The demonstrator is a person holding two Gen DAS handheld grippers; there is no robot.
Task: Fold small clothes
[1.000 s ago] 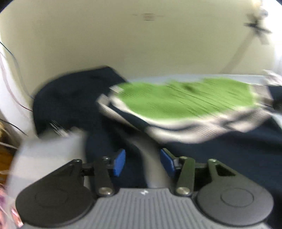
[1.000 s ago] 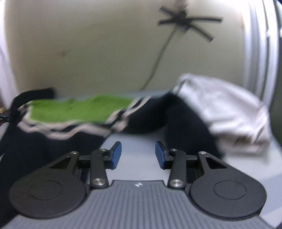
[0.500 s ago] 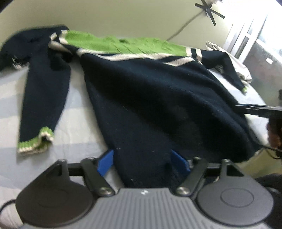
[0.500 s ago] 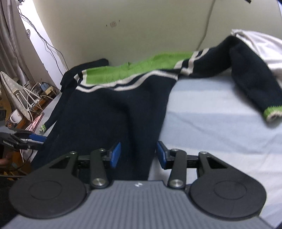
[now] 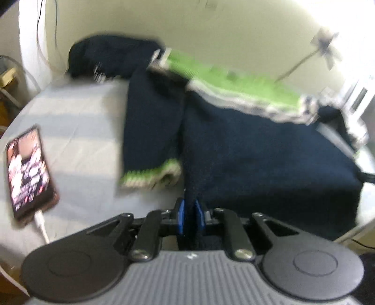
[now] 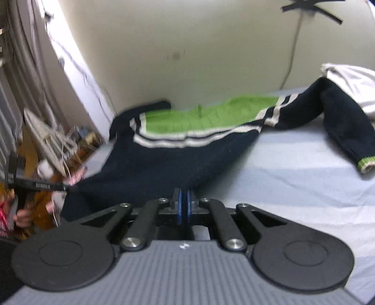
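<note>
- Surface: a bed (image 6: 293, 169) with a pale blue and white striped sheet, set against a cream wall (image 6: 187, 47).
- Room, right wrist view: a grey curtain (image 6: 21, 70) and thin cables along the left wall; cluttered items sit low at the left beside the bed. A dark cross-shaped mark (image 6: 309, 9) with a cord running down from it shows on the wall.
- A white garment (image 6: 351, 82) lies at the far right of the bed.
- A phone (image 5: 29, 173) with a lit screen lies on the sheet at the near left, a white cable plugged into its near end.
- Sweater (image 6: 175, 164): navy knit, green yoke edged with white stripes, spread flat with the collar towards the far wall. The green-cuffed right sleeve (image 6: 346, 131) is stretched out to the right; the left sleeve (image 5: 152, 131) lies straight beside the body.
- Left gripper (image 5: 188, 215): jaws closing, blue pads pinching the near left hem corner of the sweater.
- Right gripper (image 6: 184, 208): clenched, pads almost together on the near right hem corner.
</note>
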